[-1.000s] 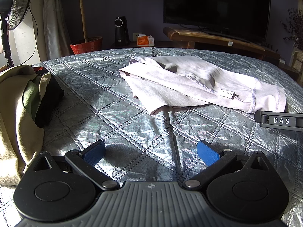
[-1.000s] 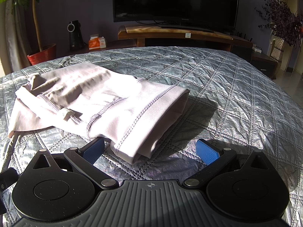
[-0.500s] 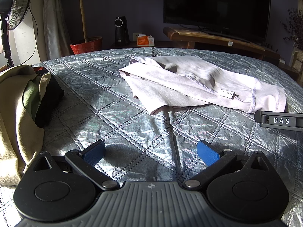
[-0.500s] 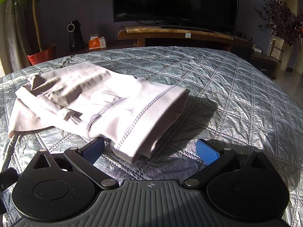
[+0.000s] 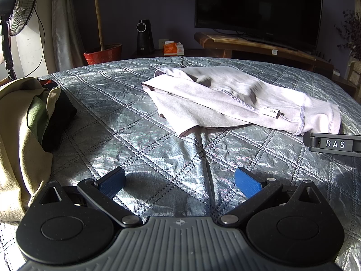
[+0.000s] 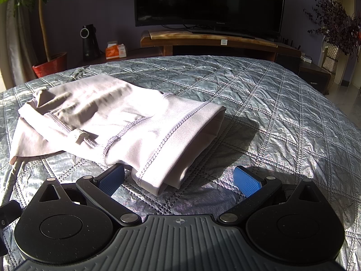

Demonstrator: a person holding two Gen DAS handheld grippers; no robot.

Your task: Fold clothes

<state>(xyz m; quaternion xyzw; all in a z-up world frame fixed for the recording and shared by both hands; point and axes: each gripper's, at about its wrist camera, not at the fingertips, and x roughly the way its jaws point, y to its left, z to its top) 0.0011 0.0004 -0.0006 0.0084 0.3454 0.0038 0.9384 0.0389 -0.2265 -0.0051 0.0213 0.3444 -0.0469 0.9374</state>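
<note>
A pale lilac garment [image 5: 239, 103] lies loosely folded on the silver quilted bed, a small white label showing at its seam. In the right wrist view it [image 6: 117, 126] lies just ahead, its hemmed end reaching between the blue pads. My left gripper [image 5: 179, 181] is open and empty, low over bare quilt, well short of the garment. My right gripper [image 6: 179, 178] is open, its left pad [image 6: 111, 179] close beside the garment's hem. The right gripper's side, marked DAS [image 5: 334, 144], shows at the right edge of the left wrist view.
A pile of other clothes, beige, green and black [image 5: 29, 122], lies at the bed's left edge. Beyond the bed stand a TV [image 6: 209, 2] on a wooden bench, a potted plant [image 5: 102, 53], a fan [image 5: 15, 11] and a tissue box [image 6: 116, 50].
</note>
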